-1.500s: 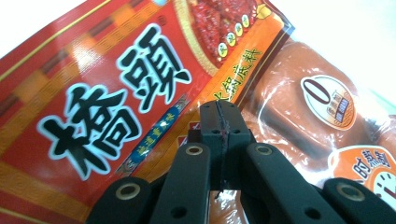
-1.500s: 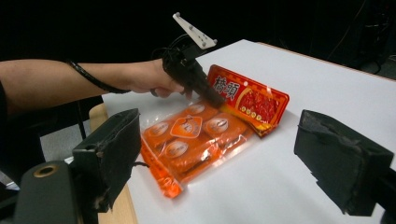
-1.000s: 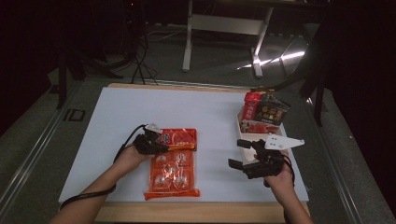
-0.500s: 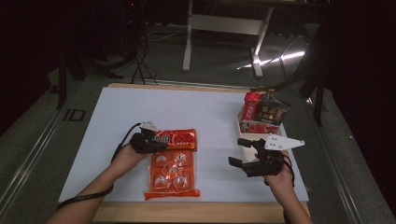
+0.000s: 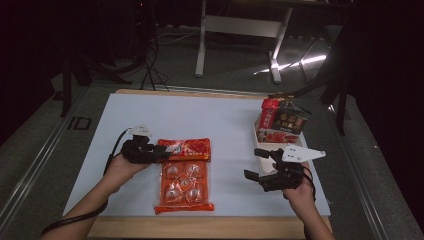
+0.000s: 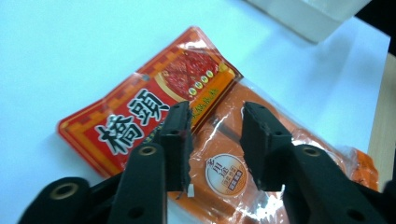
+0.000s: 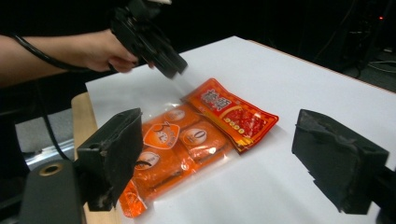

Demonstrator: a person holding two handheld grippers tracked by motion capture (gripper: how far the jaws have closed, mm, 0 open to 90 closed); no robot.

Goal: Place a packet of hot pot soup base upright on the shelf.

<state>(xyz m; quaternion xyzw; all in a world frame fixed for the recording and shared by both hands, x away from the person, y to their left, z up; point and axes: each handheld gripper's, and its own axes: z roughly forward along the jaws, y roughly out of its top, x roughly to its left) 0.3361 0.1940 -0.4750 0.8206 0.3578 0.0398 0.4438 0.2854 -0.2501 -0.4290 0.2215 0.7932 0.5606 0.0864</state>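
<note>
left gripper (image 5: 159, 153), held in the person's left hand (image 5: 120, 167), sits at the left end of the red packet (image 5: 184, 149) in the high view, raised off the sheet; its jaws have just been opening and now stand partly apart with nothing pressed between them. in the left gripper view the two black jaws hang above the packets, the gap between them over the seam where the red packet (image 6: 154, 107) overlaps the clear orange packet (image 6: 243, 168), and neither pad touches the film. red packet lies flat on the white table sheet (image 5: 210, 115), long side across the table, its near edge resting on the far end of the clear orange packet (image 5: 182, 185), which stretches toward the person and ends just short of the table's wooden front edge (image 5: 200, 226). right gripper (image 5: 262, 165), in the right hand (image 5: 300, 192), is held off to the right of both packets, well apart from them, jaws spread wide and empty. right gripper view: both wide-set jaws frame the two packets, red packet (image 7: 233, 114) beyond clear orange packet (image 7: 173, 149), with the left gripper (image 7: 163, 58) above their far side. white tray (image 5: 260, 140) at the right far side of the sheet holds upright snack bags (image 5: 282, 120), near the right gripper.
</note>
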